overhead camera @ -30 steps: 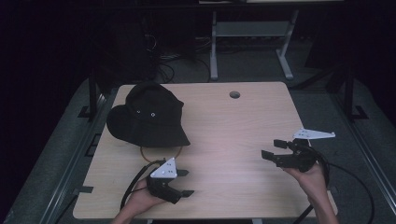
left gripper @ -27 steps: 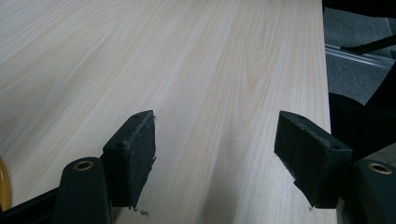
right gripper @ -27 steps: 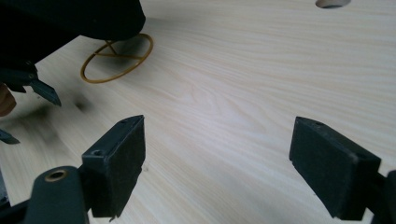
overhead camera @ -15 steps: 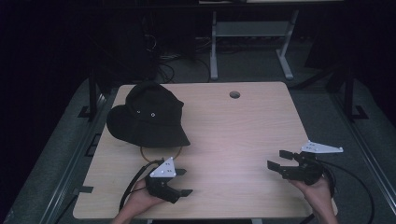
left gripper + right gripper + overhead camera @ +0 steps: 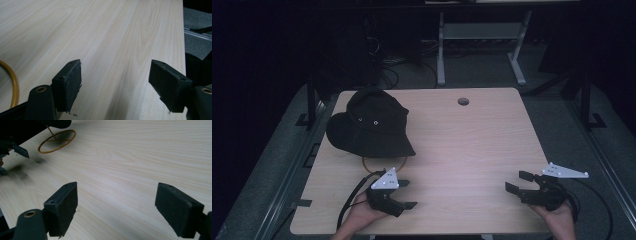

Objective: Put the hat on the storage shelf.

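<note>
A black bucket hat (image 5: 371, 125) lies at the left rear of the wooden table (image 5: 462, 145). A thin yellow ring stand (image 5: 384, 161) pokes out from under its near brim; the same ring (image 5: 57, 137) lies far off in the right gripper view, and its edge (image 5: 13, 82) curves past the left jaw in the left gripper view. My left gripper (image 5: 408, 194) rests near the front edge just before the ring, open, nothing between its pads (image 5: 68, 83). My right gripper (image 5: 518, 182) sits at the front right, open and empty, pads (image 5: 62, 205) wide apart over bare wood.
A round cable hole (image 5: 463, 101) is near the table's back edge. Behind the table stands a metal frame (image 5: 482, 35) on grey floor. Rails (image 5: 602, 150) run along both sides of the table. Cables trail from both grippers toward the person.
My right gripper has drawn back toward the front edge and sunk lower. The left gripper and the hat have stayed put.
</note>
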Demonstrator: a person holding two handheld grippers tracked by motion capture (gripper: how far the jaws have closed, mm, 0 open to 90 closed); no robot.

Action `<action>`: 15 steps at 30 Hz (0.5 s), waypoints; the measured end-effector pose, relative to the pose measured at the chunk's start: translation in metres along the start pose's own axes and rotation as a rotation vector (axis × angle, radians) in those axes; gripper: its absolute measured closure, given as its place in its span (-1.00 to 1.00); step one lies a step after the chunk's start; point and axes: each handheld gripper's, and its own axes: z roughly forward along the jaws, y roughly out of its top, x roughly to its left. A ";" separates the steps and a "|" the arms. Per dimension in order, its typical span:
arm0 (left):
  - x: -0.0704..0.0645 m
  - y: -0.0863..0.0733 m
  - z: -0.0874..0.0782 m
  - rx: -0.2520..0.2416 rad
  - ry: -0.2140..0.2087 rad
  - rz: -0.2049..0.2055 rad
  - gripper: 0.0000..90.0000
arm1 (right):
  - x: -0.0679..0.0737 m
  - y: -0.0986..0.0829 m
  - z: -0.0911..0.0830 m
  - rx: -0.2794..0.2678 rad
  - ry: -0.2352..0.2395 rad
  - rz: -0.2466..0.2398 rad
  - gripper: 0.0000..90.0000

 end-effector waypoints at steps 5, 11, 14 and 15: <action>0.001 -0.001 -0.001 -0.007 0.014 -0.014 -0.45 | 0.007 -0.009 -0.008 -0.023 -0.008 0.001 -0.60; 0.002 -0.001 -0.005 -0.016 0.029 -0.017 -0.45 | 0.011 -0.018 -0.012 -0.029 -0.019 -0.003 -0.60; 0.002 -0.001 -0.004 -0.021 0.034 -0.019 -0.45 | 0.012 -0.021 -0.014 -0.030 -0.023 -0.013 -0.60; 0.002 0.000 -0.004 -0.020 0.033 -0.019 -0.45 | 0.014 -0.025 -0.016 -0.039 -0.024 -0.010 -0.60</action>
